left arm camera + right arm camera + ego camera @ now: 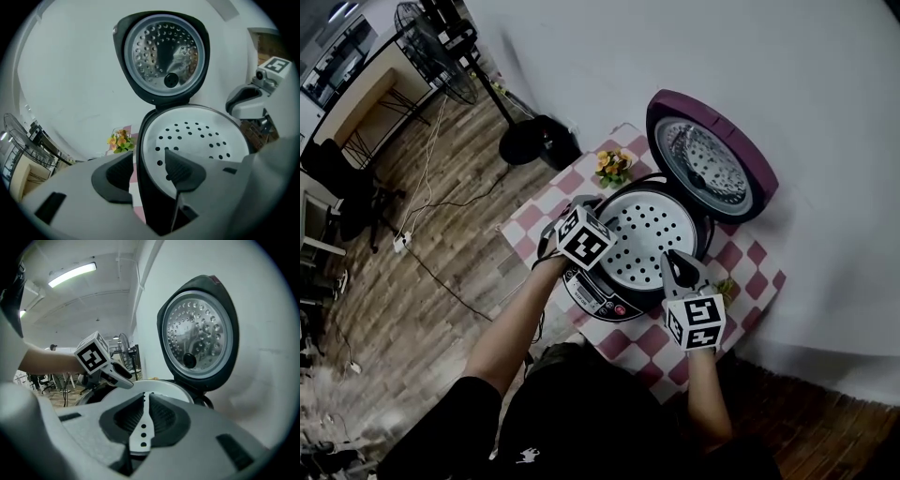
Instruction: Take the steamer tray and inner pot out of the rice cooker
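Note:
The rice cooker (pixel 598 292) stands with its lid (pixel 712 159) tipped up. A white perforated steamer tray (pixel 649 234) sits in its mouth and hides the inner pot. My left gripper (pixel 586 206) is at the cooker's left rim. In the left gripper view it (pixel 149 157) is open, one jaw outside the black wall and the other over the tray (pixel 201 136), neither pressing. My right gripper (pixel 675 261) hovers at the tray's near right edge. In the right gripper view it (pixel 149 397) is shut with nothing held, the tray (pixel 161 384) just beyond.
A small pot of yellow flowers (pixel 612 166) stands on the checkered table (pixel 750 272) left of the cooker. A white wall runs close behind the lid. A floor fan (pixel 441 47) and cables lie on the wooden floor to the left.

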`<state>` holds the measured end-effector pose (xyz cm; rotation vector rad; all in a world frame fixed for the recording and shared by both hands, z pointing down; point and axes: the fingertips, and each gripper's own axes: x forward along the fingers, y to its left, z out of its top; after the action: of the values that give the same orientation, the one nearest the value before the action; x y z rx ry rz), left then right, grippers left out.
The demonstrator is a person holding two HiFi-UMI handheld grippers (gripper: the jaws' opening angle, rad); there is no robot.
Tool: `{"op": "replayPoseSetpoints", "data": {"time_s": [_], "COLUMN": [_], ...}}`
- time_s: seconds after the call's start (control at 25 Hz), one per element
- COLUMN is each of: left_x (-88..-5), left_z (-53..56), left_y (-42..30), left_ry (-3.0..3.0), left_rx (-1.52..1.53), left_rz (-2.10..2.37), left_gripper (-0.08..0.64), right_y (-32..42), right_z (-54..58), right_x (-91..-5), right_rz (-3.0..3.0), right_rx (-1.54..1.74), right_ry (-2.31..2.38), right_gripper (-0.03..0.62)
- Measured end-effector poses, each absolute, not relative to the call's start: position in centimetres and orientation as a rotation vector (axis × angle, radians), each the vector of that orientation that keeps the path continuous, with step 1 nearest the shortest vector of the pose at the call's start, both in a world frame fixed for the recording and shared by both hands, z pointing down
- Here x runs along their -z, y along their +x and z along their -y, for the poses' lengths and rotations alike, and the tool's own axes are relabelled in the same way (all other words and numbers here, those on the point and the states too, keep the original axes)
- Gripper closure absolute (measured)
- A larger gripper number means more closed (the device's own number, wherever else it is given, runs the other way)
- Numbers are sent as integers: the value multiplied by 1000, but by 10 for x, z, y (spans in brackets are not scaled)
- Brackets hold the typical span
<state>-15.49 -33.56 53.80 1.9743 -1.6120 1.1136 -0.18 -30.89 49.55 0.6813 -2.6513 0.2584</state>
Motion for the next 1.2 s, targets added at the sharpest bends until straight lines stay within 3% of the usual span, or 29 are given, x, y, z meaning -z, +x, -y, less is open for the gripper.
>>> {"op": "replayPoseSetpoints", "data": {"time_s": [0.32,0.56,1.2], "left_x": [-557,-571,-533], "left_z": [350,353,347], "left_y": [-157,-162,-157], "left_ry": [1910,1843,1871], "left_rx": [-1253,-1351,-1005], "left_rz": [1511,1421,1489], "left_gripper": [357,416,509], "right_y": [-19,-13,-8], "right_z": [305,308,305], "right_x": [-497,-495,-485], "right_rz": [2636,2663,2708], "right_rx": [-240,-281,-290], "right_ry": [575,578,578], "right_gripper": [572,572,572]}}
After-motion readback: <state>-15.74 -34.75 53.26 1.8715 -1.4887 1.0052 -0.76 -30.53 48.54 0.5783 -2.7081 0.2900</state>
